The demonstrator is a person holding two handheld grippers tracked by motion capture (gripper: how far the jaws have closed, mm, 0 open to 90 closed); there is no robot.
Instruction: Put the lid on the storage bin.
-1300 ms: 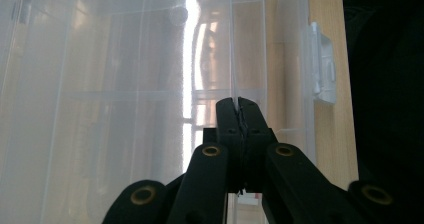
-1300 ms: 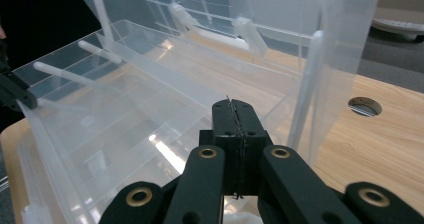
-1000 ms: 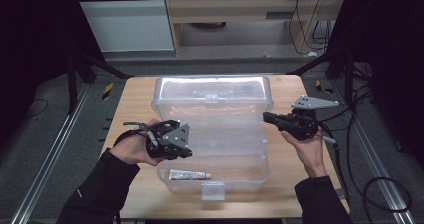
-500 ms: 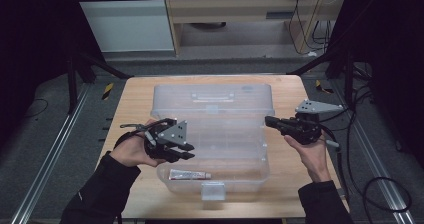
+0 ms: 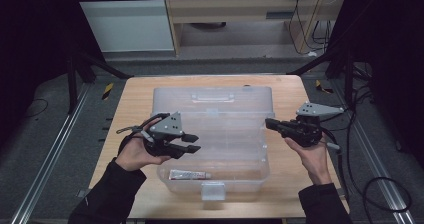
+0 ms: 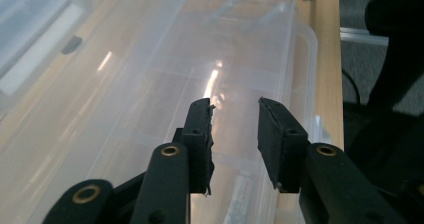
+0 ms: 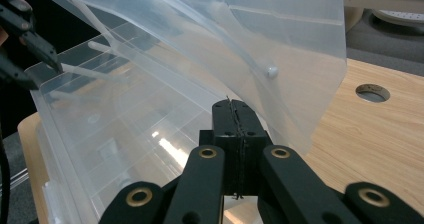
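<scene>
While high view shows tube in box, L gripper fingers just parting, empty, R gripper clenched.

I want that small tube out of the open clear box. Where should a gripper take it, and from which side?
Probably from straight above, jaws across the middle of the tube. It lies flat and lengthwise along the near wall of the clear box, so a sideways approach looks blocked. The left gripper, jaws apart and empty, hovers closest.
</scene>
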